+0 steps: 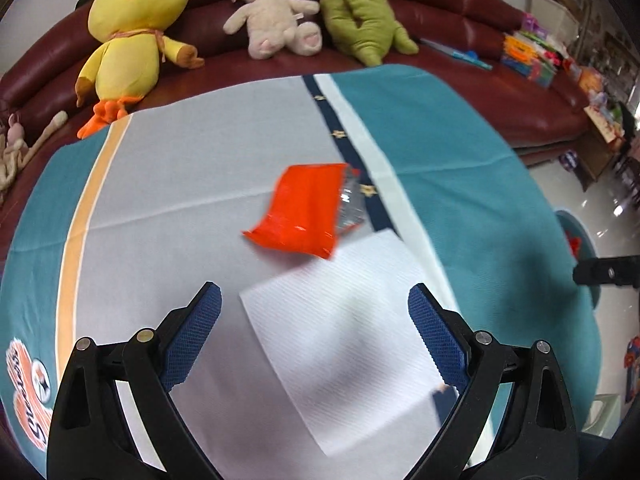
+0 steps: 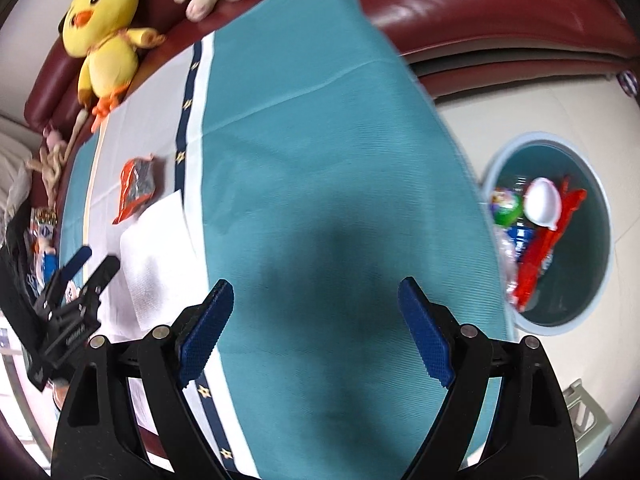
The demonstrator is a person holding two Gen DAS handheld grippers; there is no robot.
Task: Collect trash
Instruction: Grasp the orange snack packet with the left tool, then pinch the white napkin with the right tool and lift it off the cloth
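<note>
1. Plush toys line the dark red leather sofa [image 1: 460, 20] behind the desk: a yellow stuffed chick [image 1: 132, 36], a cream plush lamb [image 1: 276, 20], then a green plush dinosaur [image 1: 356, 12].
2. Covering the desk is a teal, grey and white cloth [image 1: 460, 152] with a navy star stripe.
3. On its grey panel lies an orange foil snack wrapper [image 1: 304, 208], torn open to show silver, just beside a white paper napkin [image 1: 344, 344].
4. The left gripper [image 1: 314, 312] hovers over the napkin, fingers spread wide, nothing between them.
5. The right gripper [image 2: 316, 312] hangs over the teal panel, fingers likewise apart and empty.
6. On the floor at the right stands a round pale blue trash bin [image 2: 600, 208], holding a white plastic spoon [image 2: 542, 202], red plastic pieces [image 2: 536, 256] and other wrappers.
</note>
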